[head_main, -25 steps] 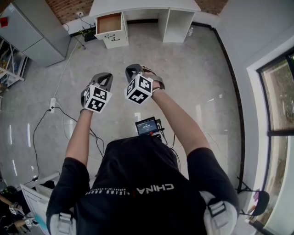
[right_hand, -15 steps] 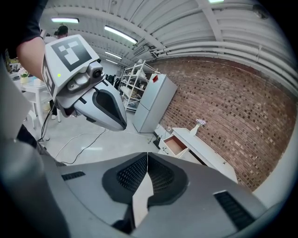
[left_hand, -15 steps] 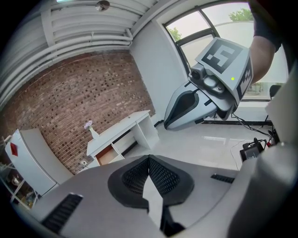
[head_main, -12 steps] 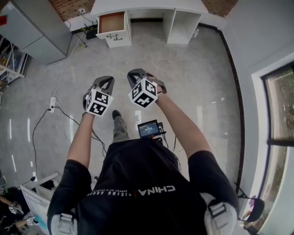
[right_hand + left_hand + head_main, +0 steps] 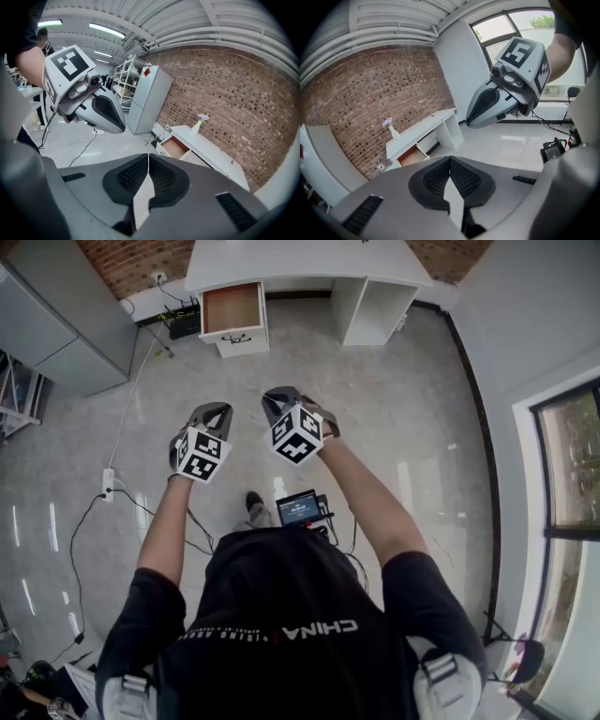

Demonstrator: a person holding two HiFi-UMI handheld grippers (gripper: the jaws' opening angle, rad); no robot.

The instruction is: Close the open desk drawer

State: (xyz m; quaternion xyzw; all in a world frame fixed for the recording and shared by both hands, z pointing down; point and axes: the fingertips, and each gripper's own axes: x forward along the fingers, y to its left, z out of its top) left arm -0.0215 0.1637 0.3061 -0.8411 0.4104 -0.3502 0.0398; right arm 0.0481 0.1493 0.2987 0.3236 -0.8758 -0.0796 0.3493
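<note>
The white desk (image 5: 309,259) stands against the brick wall at the top of the head view. Its left drawer (image 5: 232,307) is pulled out and shows a bare brown inside. The drawer also shows in the left gripper view (image 5: 410,157) and the right gripper view (image 5: 174,146). Both grippers are held side by side in the air, well short of the desk. My left gripper (image 5: 214,412) is shut on nothing. My right gripper (image 5: 279,397) is shut on nothing too. Each gripper's tips meet in its own view, left gripper (image 5: 450,159) and right gripper (image 5: 148,155).
A grey cabinet (image 5: 56,324) stands left of the desk. A power strip (image 5: 106,484) and cables lie on the floor at left. A vase of flowers (image 5: 200,121) is on the desktop. A small screen (image 5: 298,506) hangs at the person's waist. A window wall runs along the right.
The person has walked toward the desk, so the desk and open drawer sit lower and larger in the head view. Both grippers stay shut and side by side.
</note>
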